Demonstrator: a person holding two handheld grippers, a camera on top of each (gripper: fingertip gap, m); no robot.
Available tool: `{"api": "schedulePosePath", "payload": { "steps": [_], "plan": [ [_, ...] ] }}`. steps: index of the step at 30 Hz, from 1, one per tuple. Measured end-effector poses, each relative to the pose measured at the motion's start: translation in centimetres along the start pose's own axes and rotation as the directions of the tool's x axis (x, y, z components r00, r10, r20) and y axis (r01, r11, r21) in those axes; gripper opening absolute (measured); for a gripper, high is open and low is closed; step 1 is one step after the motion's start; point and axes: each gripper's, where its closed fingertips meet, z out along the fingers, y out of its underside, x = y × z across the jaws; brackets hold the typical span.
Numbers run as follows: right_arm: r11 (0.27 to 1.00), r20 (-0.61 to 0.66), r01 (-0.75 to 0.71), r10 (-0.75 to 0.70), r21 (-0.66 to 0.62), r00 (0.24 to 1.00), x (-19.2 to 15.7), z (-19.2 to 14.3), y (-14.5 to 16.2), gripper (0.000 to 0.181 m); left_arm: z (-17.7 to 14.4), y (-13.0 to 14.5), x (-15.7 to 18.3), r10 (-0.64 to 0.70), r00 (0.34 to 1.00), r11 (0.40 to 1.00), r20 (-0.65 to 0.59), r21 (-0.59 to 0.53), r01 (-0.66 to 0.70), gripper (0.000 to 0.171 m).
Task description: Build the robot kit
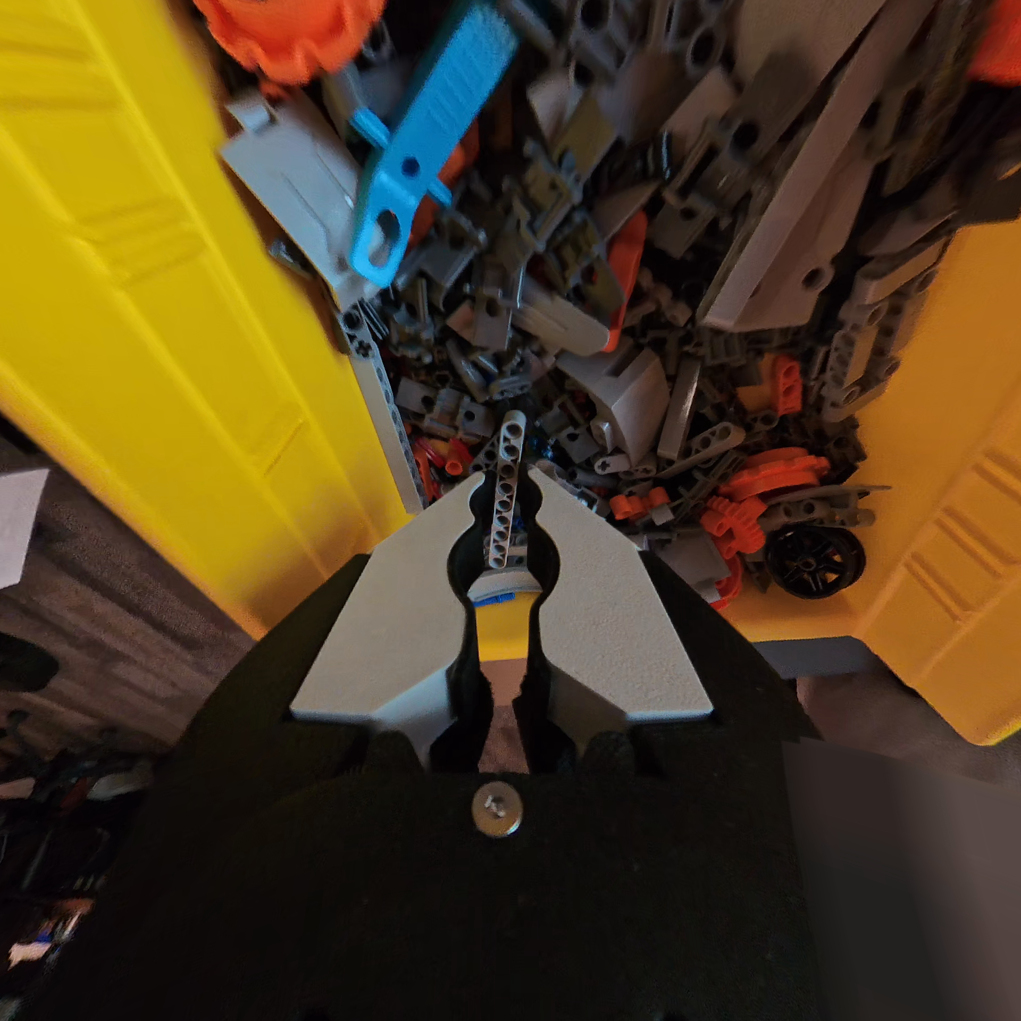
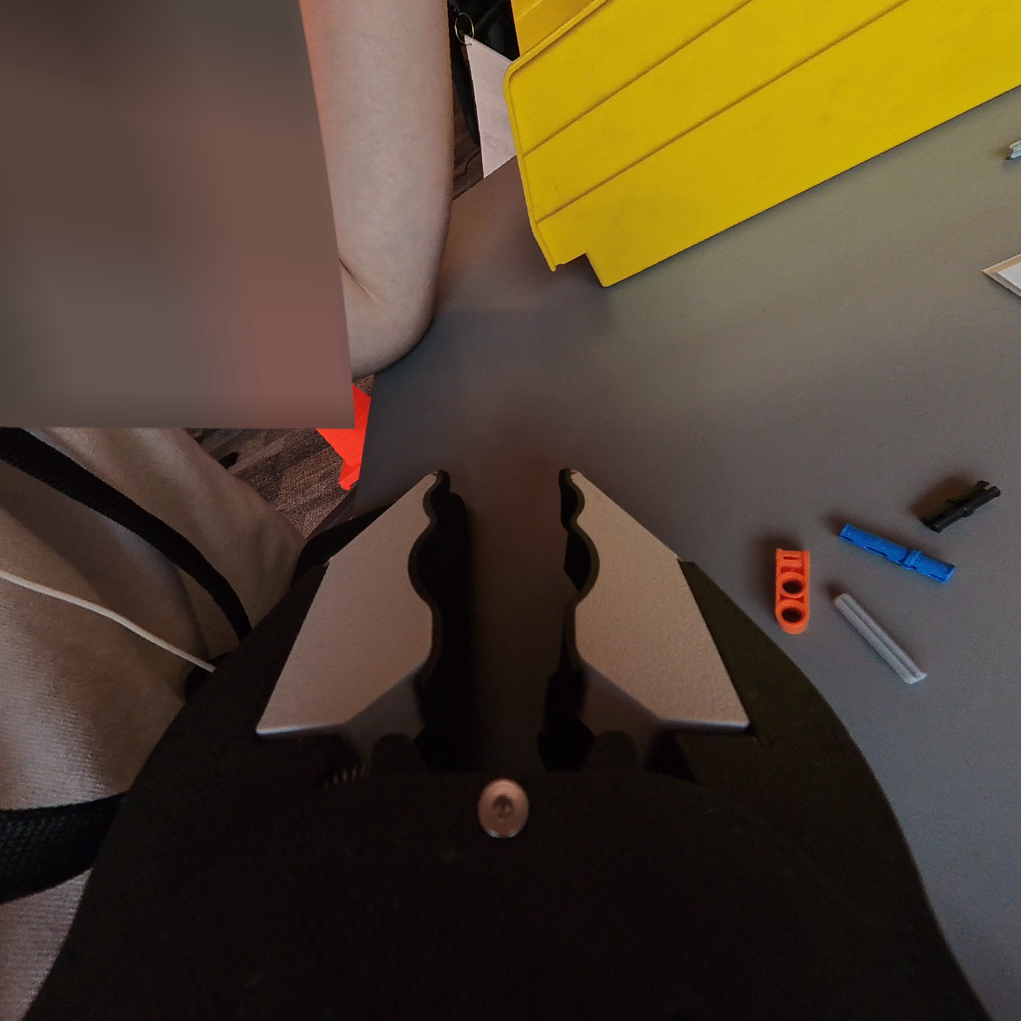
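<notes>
Left hand-held gripper (image 1: 505, 480) pinched narrow on a grey holed beam (image 1: 507, 486), over the yellow bin (image 1: 166, 331) of jumbled pieces. Thin grip, could slip. Right hand-held gripper (image 2: 504, 478) wide, empty, over the desk (image 2: 690, 387) near an orange piece (image 2: 793, 590).

looks like a hobby/workshop desk: yellow bin (image 1: 166, 331) crammed with technic-style building parts (image 1: 552, 331), grey tabletop (image 2: 663, 387), carpet floor (image 2: 276, 475).

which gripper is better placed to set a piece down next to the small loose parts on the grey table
Left, probably. The left gripper is shut on a grey holed beam over the yellow bin. The right gripper is open and empty beside the orange piece.
</notes>
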Motion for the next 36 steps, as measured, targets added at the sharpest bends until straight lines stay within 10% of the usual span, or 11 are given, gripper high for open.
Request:
{"api": "schedulePosePath", "payload": {
  "steps": [7, 11, 19, 36],
  "plan": [
    [1.0, 0.001, -0.002, 0.002, -0.003, 1.0, 0.0, 0.0, 0.1, 0.04, -3.6, -4.4, -0.6, -0.023, 0.999, 0.962, 0.045, 0.272, 0.01, 0.008],
    [1.0, 0.003, -0.005, 0.005, -0.004, 1.0, 0.0, 0.0, 0.1, 0.04, -6.0, -6.5, 0.2, -0.01, 1.0, 0.908, 0.025, 0.42, -0.001, 0.061],
    [1.0, 0.005, -0.006, 0.006, -0.004, 1.0, 0.0, 0.0, 0.1, 0.04, -1.7, -0.6, 1.5, 0.02, 0.999, 0.995, -0.035, 0.103, -0.017, 0.052],
    [1.0, 0.01, -0.014, 0.014, -0.004, 1.0, 0.0, 0.0, 0.1, 0.04, 2.4, -0.6, 2.9, -0.006, 0.999, 0.991, -0.033, -0.131, 0.001, 0.061]
  ]
}}
